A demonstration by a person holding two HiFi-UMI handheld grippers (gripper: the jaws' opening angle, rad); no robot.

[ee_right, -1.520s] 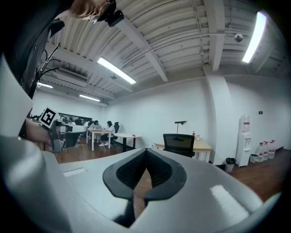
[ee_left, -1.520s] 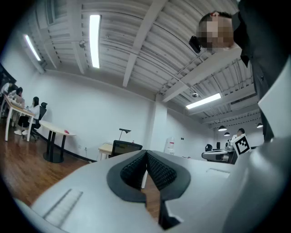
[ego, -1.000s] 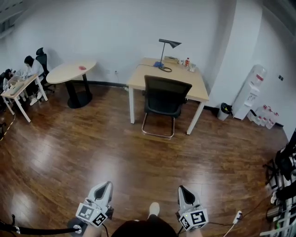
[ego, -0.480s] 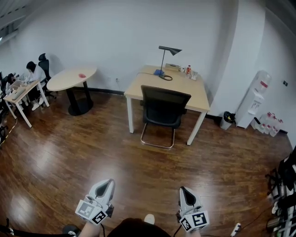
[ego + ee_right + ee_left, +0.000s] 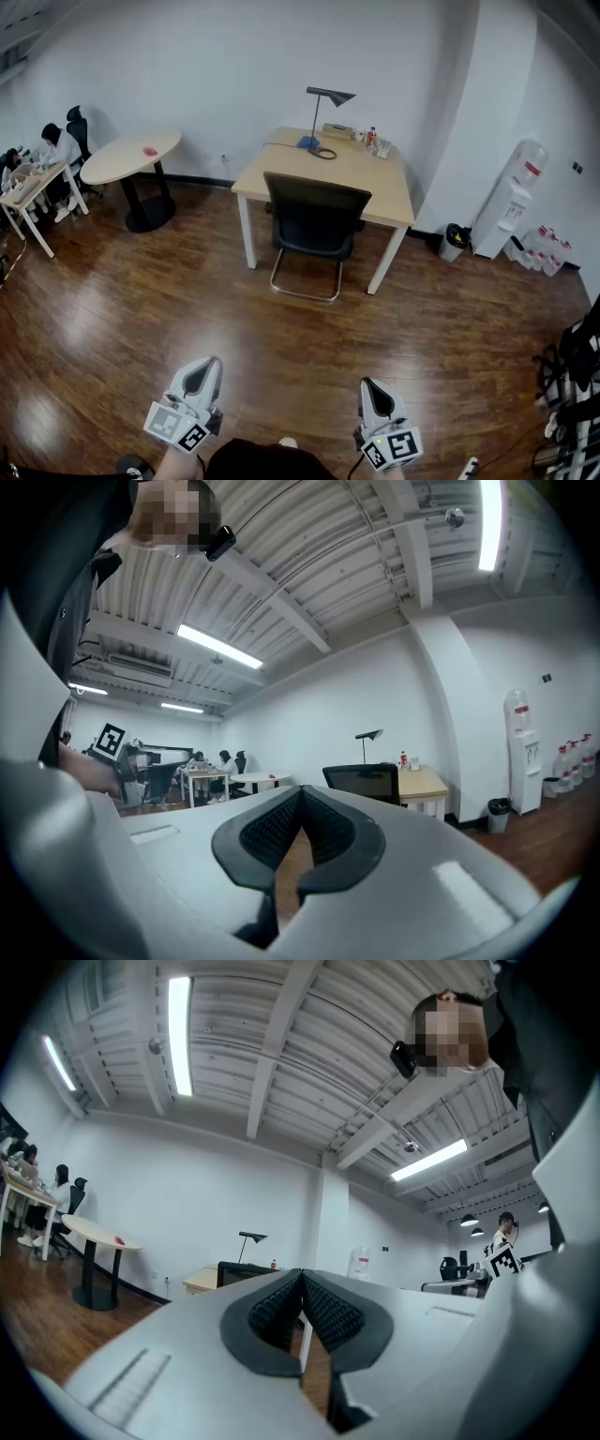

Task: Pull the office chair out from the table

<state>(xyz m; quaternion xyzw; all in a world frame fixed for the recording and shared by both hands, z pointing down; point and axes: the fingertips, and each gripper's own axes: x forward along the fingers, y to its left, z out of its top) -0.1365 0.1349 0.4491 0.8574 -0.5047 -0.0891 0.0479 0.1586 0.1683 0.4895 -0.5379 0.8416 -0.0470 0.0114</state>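
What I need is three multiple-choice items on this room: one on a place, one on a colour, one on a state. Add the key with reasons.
1. Where does the office chair stand?
A. Pushed in at the rectangular desk
B. At the round table
C. Beside the water dispenser

2. What colour is the chair's backrest?
A. Red
B. Black
C. White

3. How do the fingers of the left gripper and the right gripper stand?
A. Wide apart
B. Closed on the chair
C. Closed together with nothing between them

Key:
1 A, since the head view shows the chair against the desk's near edge.
2 B, since the backrest looks black in every view.
3 C, since each gripper view shows the pads meeting, with the chair far across the floor.
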